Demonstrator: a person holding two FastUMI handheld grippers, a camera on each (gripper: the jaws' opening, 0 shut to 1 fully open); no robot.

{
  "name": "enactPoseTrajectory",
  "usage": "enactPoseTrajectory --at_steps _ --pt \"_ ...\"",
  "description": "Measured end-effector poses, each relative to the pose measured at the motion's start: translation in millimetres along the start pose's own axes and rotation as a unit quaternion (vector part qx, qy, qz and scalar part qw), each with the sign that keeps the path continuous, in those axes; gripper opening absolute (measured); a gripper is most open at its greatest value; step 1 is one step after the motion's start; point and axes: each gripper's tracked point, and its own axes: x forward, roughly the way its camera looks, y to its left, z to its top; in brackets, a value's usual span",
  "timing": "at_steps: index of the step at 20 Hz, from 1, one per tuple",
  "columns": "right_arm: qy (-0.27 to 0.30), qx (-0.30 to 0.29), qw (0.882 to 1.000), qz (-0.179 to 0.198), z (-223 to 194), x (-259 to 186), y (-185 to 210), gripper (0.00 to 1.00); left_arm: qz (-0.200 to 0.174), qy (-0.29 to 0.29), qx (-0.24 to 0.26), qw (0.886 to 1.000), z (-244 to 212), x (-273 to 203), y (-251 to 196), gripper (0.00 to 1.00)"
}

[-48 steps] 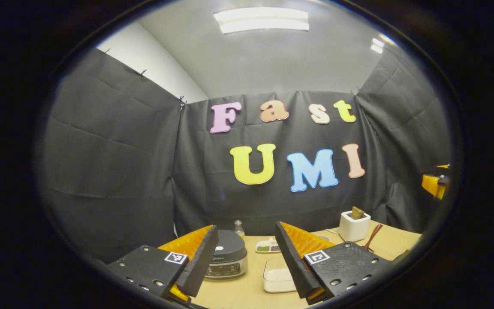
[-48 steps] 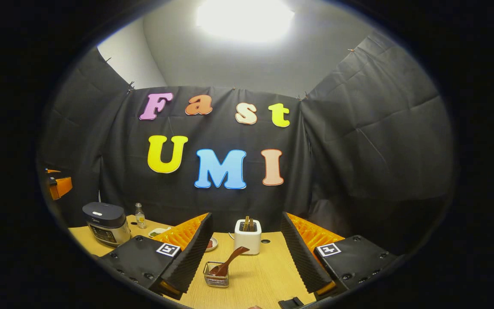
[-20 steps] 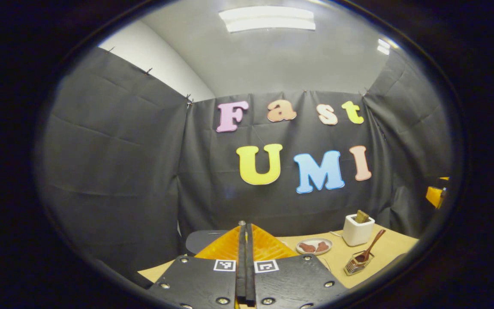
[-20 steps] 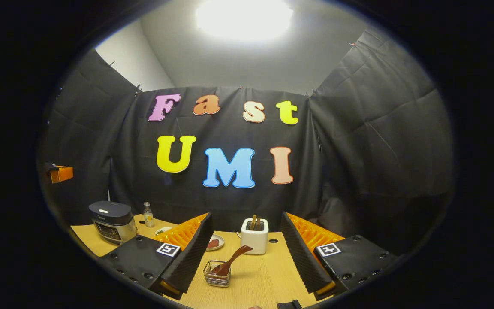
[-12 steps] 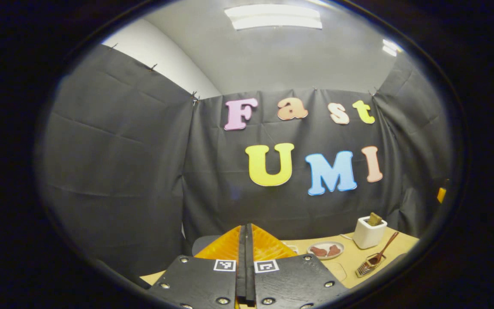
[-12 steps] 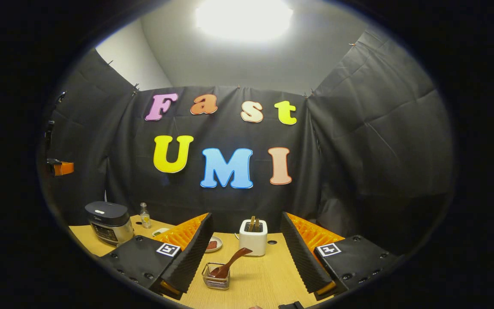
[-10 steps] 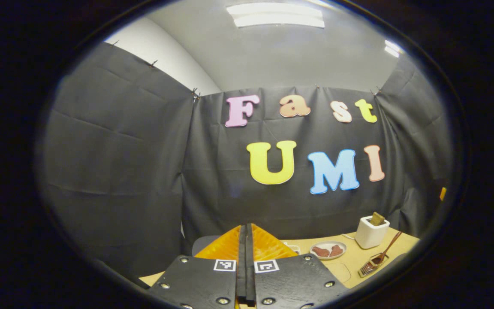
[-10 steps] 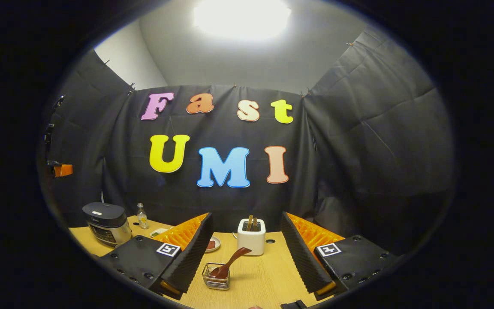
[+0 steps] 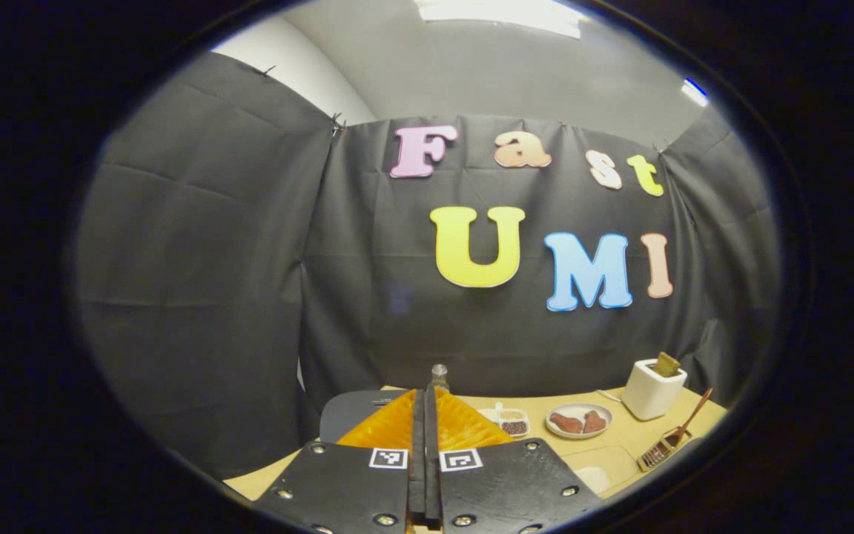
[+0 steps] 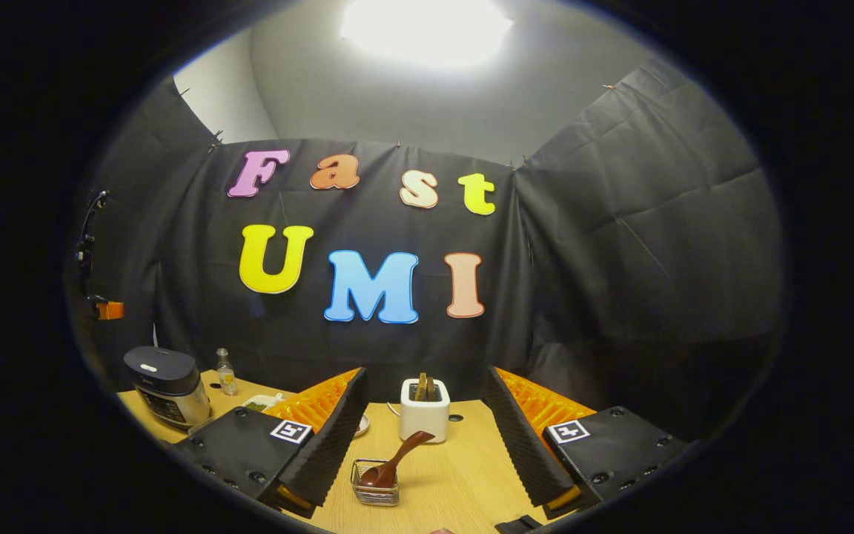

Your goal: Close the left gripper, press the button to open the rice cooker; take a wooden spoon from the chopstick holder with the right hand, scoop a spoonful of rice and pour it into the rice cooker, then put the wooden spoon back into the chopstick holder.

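Wooden spoon (image 10: 396,456) in wire holder (image 10: 373,490) between splayed right tongs (image 10: 427,437); left tongs (image 9: 424,397) clenched, level above rice cooker (image 9: 356,412).

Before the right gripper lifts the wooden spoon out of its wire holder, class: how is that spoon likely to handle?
The wooden spoon looks rigid, so it should not flex. It leans loosely in the low wire holder, handle up, so it will probably lift free easily, though the light holder might shift. Its smooth, glossy handle may slip or pivot between the fingers of the open right gripper.
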Motion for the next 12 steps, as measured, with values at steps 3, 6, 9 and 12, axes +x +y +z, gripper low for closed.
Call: enactPoseTrajectory --at_steps 3,6,9,12 --pt "0.002 -0.005 1.000 -0.010 0 6 4 0.99 -0.003 0.022 -0.005 1.000 -24 20 7 0.01" --pt "0.006 -0.009 1.000 -0.017 -1 9 7 0.99 -0.008 0.042 -0.006 0.999 -47 35 12 0.01" --pt "0.012 -0.011 1.000 -0.023 -4 11 10 1.00 -0.010 0.066 -0.010 0.998 -75 54 15 0.00" --pt "0.015 -0.017 0.999 -0.027 -5 10 13 0.99 -0.012 0.086 -0.011 0.996 -101 64 18 0.01"
